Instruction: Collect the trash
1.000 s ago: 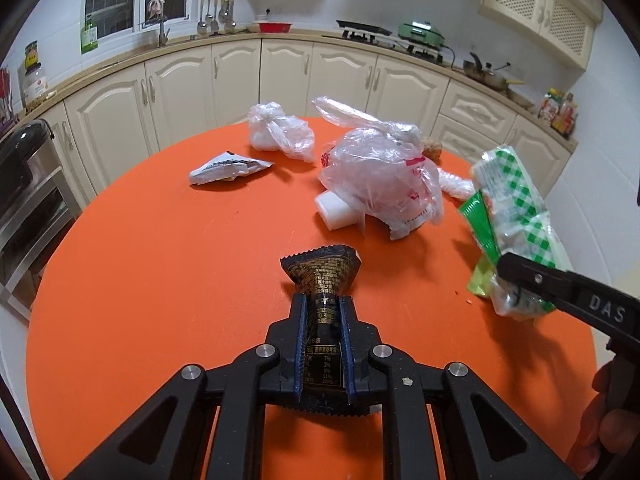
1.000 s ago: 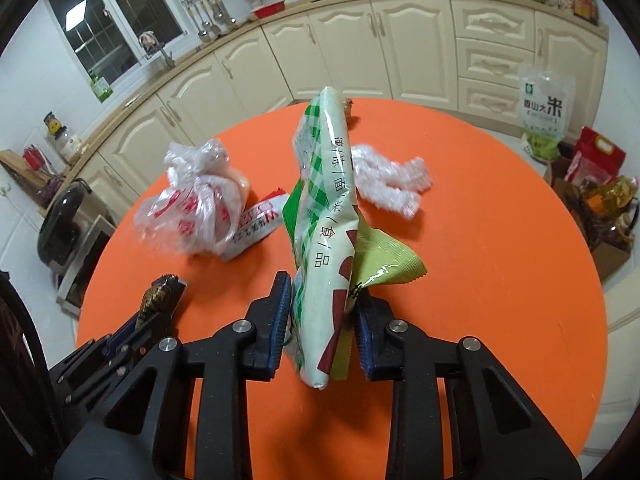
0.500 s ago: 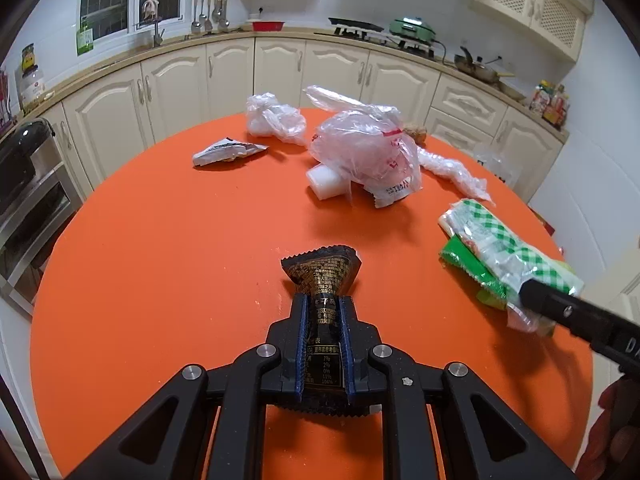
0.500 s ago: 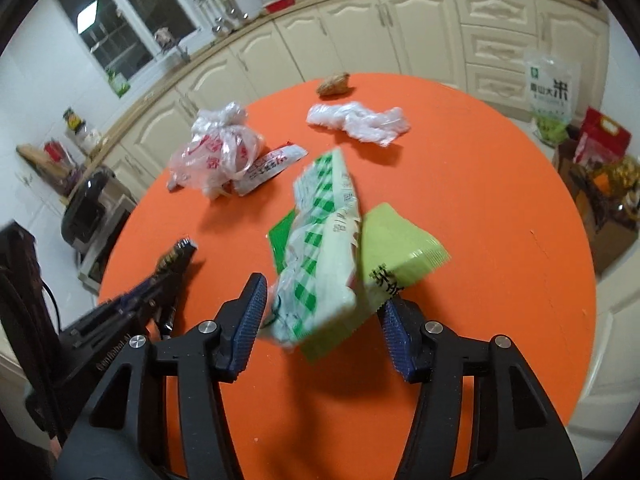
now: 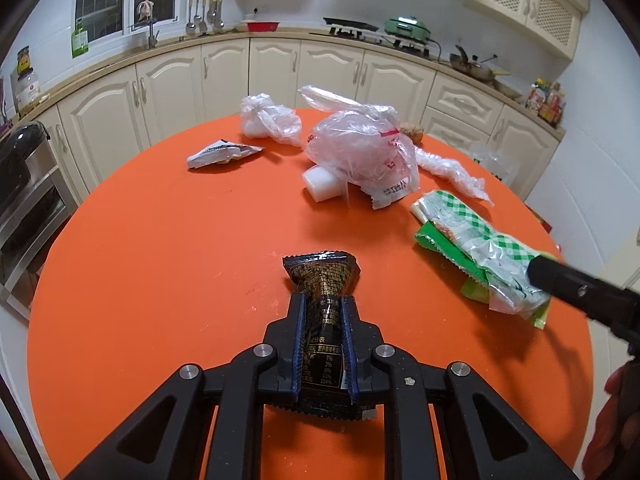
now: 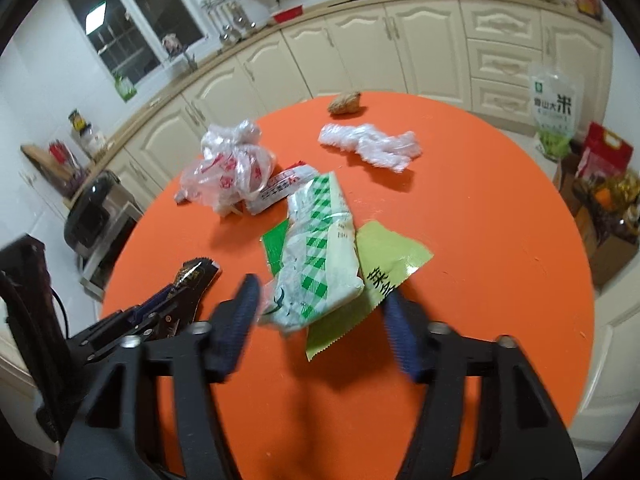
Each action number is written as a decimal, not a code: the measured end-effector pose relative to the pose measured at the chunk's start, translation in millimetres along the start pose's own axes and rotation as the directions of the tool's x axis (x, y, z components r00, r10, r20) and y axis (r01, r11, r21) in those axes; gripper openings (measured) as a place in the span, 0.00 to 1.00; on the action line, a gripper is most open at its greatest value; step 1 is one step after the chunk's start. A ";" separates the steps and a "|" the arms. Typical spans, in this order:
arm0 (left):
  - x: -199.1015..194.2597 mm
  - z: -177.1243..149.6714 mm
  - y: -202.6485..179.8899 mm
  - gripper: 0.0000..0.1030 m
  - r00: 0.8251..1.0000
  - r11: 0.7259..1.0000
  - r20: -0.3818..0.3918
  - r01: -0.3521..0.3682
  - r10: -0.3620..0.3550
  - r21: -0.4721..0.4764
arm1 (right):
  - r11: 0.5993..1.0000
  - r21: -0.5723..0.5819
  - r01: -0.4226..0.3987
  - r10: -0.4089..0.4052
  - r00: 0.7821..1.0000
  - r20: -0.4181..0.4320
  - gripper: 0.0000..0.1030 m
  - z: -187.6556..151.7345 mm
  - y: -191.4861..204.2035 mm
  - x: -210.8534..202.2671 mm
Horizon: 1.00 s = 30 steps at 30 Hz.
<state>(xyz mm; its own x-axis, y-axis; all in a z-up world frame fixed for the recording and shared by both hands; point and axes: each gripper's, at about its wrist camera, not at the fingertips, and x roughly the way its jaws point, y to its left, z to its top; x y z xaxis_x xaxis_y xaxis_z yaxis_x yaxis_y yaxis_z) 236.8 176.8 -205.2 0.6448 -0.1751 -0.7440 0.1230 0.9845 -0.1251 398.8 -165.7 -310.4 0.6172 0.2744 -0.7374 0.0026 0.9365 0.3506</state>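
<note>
Crinkly black foil wrapper (image 5: pixel 323 280) pinched, L gripper (image 5: pixel 323 312)

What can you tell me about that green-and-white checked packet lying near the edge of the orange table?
The checked packet is a crinkled, shiny plastic wrapper, white with green checks and some print. It looks flattened and mostly empty. It lies flat on the orange table, on top of a lime-green wrapper. Its near end sits between the right tongs, whose jaws are opening and no longer press on it.
</note>
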 end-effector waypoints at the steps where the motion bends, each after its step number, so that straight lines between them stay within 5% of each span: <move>1: -0.4 -0.4 -0.7 0.13 1.000 1.000 0.000 -0.001 0.001 0.000 | 1.000 -0.015 0.010 -0.010 1.000 0.005 0.69 1.7 1.0 -1.5; 9: -4.4 -1.8 -3.0 0.12 1.000 1.000 0.004 0.008 -0.008 -0.022 | 0.977 -0.197 0.080 -0.088 0.995 -0.035 0.71 18.5 37.3 25.4; 14: -7.4 -3.2 0.0 0.12 1.000 1.000 0.003 0.013 -0.013 -0.023 | 0.980 -0.128 0.155 -0.156 0.988 -0.003 0.84 17.3 22.0 11.5; 22: -7.3 -5.0 -6.7 0.12 1.000 0.999 0.013 0.012 -0.011 -0.043 | 0.976 -0.209 0.056 -0.057 0.998 0.001 0.83 9.3 34.3 4.6; 27: -9.1 -5.3 -5.8 0.11 1.000 0.999 0.015 0.013 -0.012 -0.053 | 0.950 -0.291 0.114 -0.143 0.986 -0.081 0.72 13.0 53.7 56.5; 30: -10.5 -6.1 -6.1 0.10 1.000 0.999 0.017 0.013 -0.012 -0.048 | 0.912 -0.370 0.178 -0.211 0.976 -0.052 0.61 8.2 63.4 67.1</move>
<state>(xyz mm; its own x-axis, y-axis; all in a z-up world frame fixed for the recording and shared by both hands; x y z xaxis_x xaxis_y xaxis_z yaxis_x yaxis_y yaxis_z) 224.7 172.7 -200.6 0.6557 -0.1872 -0.7315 0.0953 0.9815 -0.1658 446.8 -89.7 -332.9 0.5611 0.0813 -0.8237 -0.1792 0.9835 -0.0250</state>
